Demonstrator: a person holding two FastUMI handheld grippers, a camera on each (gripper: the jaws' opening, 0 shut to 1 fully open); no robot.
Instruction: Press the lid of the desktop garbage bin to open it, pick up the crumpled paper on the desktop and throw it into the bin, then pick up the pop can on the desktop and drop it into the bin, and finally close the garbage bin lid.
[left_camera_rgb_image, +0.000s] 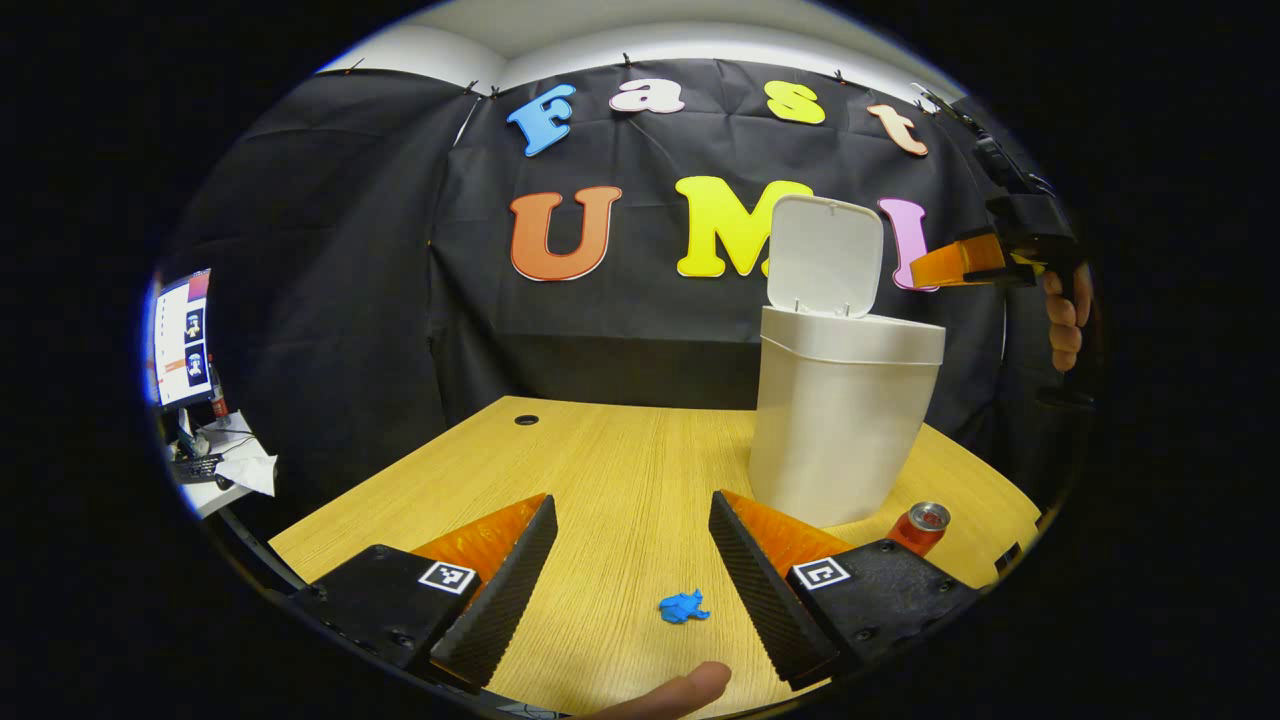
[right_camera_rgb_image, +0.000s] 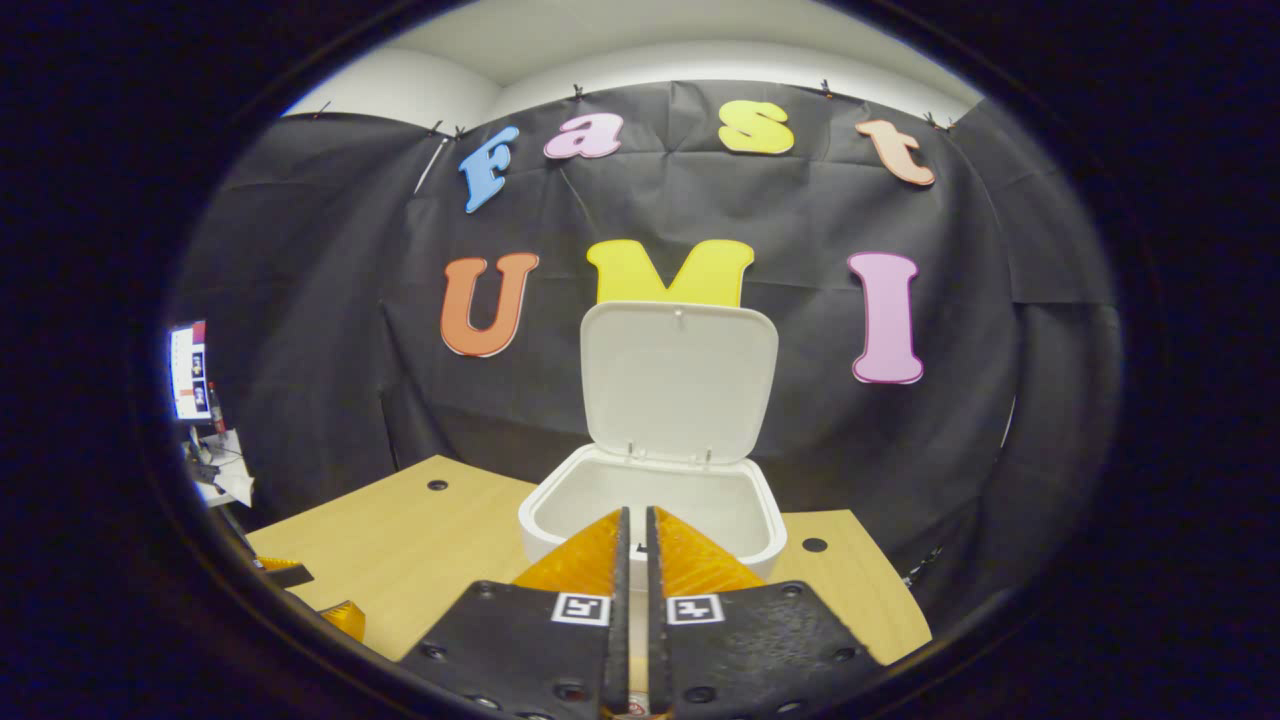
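The white desktop bin (left_camera_rgb_image: 845, 420) stands at the right of the wooden table, its lid (left_camera_rgb_image: 825, 255) swung up and upright. A small blue crumpled paper (left_camera_rgb_image: 684, 607) lies on the table between and just ahead of my left gripper (left_camera_rgb_image: 632, 498), which is open and empty. A red pop can (left_camera_rgb_image: 920, 527) stands by the bin's near right side. My right gripper (left_camera_rgb_image: 960, 262) hovers high beside the lid, held by a hand (left_camera_rgb_image: 1065, 320). In the right gripper view my right gripper (right_camera_rgb_image: 636, 512) is shut, above the near rim of the open bin (right_camera_rgb_image: 655, 505), facing the raised lid (right_camera_rgb_image: 680, 380).
The table (left_camera_rgb_image: 600, 450) has a cable hole (left_camera_rgb_image: 526, 420) at the back. A side desk with a monitor (left_camera_rgb_image: 183, 338) and clutter is off to the left. A fingertip (left_camera_rgb_image: 680, 690) shows at the bottom edge. Part of the left gripper (right_camera_rgb_image: 300, 590) shows low left.
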